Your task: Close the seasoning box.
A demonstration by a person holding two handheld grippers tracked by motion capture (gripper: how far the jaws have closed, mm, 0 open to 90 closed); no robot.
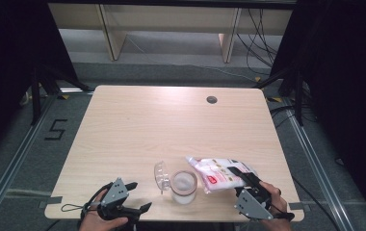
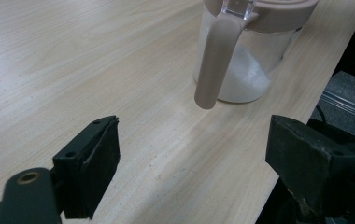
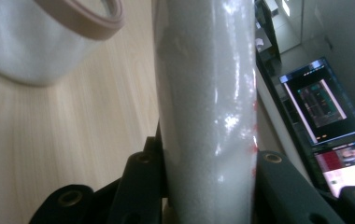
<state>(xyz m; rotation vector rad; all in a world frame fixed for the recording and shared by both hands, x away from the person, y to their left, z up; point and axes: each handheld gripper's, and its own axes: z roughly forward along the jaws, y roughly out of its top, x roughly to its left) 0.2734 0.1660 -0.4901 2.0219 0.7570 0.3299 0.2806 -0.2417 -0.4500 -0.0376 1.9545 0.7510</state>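
Right tongs (image 1: 237, 174) pinching a soft white bag (image 1: 218, 173) at its near end, held tilted above the counter (image 1: 137, 125); likely limp and shifting, best gripped high. Left tongs (image 1: 137, 196) spread, empty. Just beyond, open jar (image 1: 183, 186), lid (image 1: 161, 176) flipped aside, probably light and tippable.

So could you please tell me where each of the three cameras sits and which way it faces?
High view: above the near edge, looking forward and down on the table; both hands and grippers show.
Left gripper view: on the left gripper, facing the lidded jar; open jaws show.
Right gripper view: on the right gripper, looking along the clamped white bag.
Shared: all three show the jar.
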